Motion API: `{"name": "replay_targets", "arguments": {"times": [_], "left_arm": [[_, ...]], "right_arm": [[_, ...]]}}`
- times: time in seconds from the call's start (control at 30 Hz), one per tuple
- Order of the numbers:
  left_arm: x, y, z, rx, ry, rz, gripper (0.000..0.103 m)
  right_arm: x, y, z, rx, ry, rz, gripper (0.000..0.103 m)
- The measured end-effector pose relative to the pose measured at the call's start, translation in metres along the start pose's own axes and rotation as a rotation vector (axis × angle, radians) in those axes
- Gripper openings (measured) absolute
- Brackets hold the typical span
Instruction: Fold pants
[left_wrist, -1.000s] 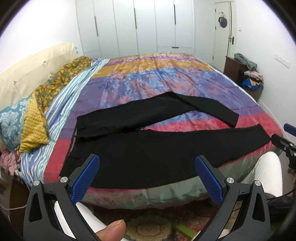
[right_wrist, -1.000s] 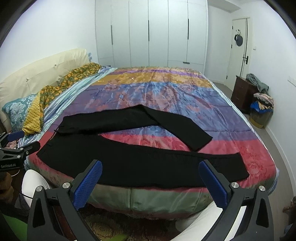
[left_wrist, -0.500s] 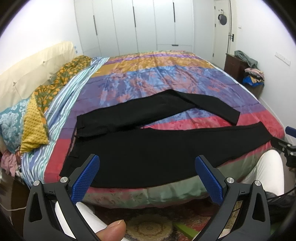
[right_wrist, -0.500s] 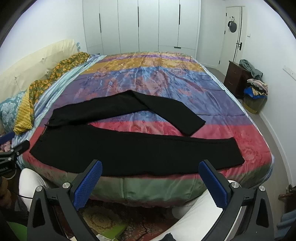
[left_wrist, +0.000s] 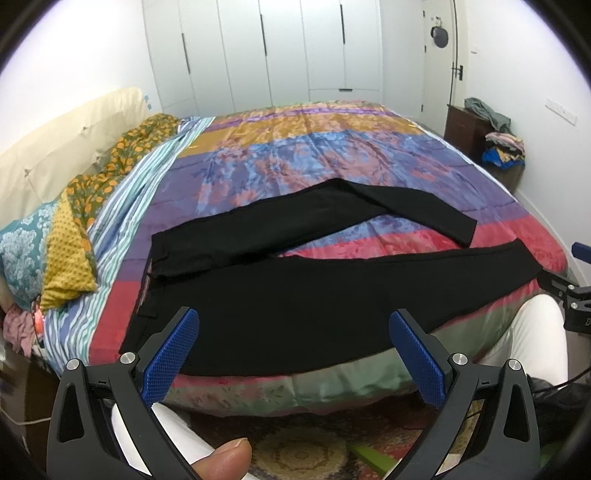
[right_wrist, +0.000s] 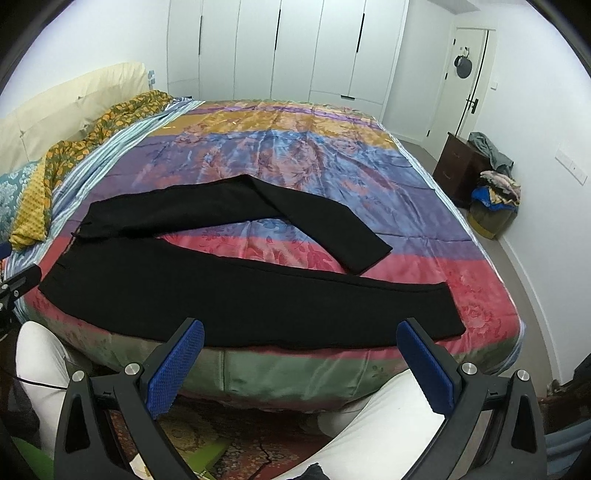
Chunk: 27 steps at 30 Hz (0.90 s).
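Left gripper jaws apart, empty. Black pants splayed on the bed, legs running toward 3 o'clock, far leg kinked. Right gripper apart, empty. Risk: slick bedspread slides, near leg drags off the edge.

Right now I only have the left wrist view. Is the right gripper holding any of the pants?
Observer: No. The right gripper is open, with nothing clamped between its fingers. It appears to be held off the bed's near edge.
Operator: Which part of the pants is it facing?
Observer: The near leg of the pants. That leg's hem sits just right of the gripper's right finger.
Operator: Is that hem hanging off the bed?
Observer: No. It lies flat on the bedspread, short of the corner.
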<state>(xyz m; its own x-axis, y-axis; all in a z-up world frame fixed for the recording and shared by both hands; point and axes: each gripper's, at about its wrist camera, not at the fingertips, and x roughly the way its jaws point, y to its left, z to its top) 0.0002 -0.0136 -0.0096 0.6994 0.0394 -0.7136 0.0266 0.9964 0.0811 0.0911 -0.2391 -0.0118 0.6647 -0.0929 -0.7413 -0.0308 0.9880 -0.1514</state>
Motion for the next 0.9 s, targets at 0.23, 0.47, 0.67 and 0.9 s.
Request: {"name": "replay_targets", "arguments": {"times": [0.23,0.47,0.67,0.9], "left_arm": [[0.0001,-0.0015,-0.0014,-0.001,0.001,-0.001,0.103],[0.0009,-0.0011,-0.0037,-0.001,0.006,-0.004,0.103],[0.0018,-0.0008,-0.0039,-0.001,0.007,-0.004,0.103],[0.003,-0.0014,-0.0055,-0.002,0.007,-0.005,0.103]], "right_arm": [[0.003,0.0004,-0.0015,-0.003,0.011,-0.018,0.103],[0.0029,0.0005,-0.0018,-0.006,0.014,-0.014,0.103],[0.0051,0.0021,-0.0034,-0.007,0.02,-0.015,0.103],[0.0062,0.0019,-0.0037,-0.008,0.025,-0.012,0.103]]}}
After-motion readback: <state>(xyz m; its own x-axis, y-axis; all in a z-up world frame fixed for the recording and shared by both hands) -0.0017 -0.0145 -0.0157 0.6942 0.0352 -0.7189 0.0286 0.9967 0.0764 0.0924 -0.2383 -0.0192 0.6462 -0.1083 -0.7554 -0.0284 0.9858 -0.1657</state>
